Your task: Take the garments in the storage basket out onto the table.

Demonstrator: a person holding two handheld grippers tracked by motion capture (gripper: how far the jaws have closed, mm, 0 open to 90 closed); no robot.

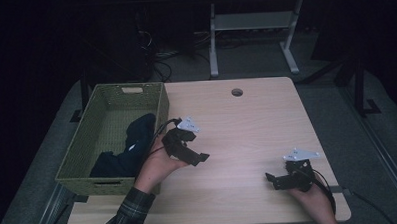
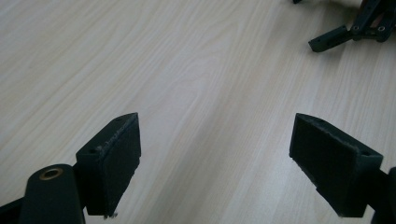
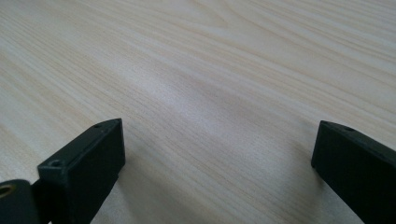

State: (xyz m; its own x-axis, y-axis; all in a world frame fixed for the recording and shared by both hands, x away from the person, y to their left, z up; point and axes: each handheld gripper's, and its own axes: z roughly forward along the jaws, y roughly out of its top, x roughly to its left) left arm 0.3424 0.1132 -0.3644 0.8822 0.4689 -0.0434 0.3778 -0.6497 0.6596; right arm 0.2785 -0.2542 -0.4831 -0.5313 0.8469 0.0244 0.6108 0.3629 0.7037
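Observation:
My left gripper (image 1: 202,157) hovers just right of the green woven basket (image 1: 82,146), open with nothing between its jaws. In the left gripper view its two black pads (image 2: 116,158) stand wide apart over bare wood, and the other gripper's black jaw tip (image 2: 329,39) shows at the top right. My right gripper (image 1: 270,178) rests near the table's front right, pointing left, open and empty. Its fingers (image 3: 91,161) frame plain tabletop in the right gripper view. A dark navy garment (image 1: 130,149) lies bunched inside the basket, against its right wall.
The light wooden table (image 1: 247,125) has a round cable hole (image 1: 237,92) near its far edge. Beyond the table a white desk frame (image 1: 254,35) and tangled cables (image 1: 160,63) stand on the dark floor.

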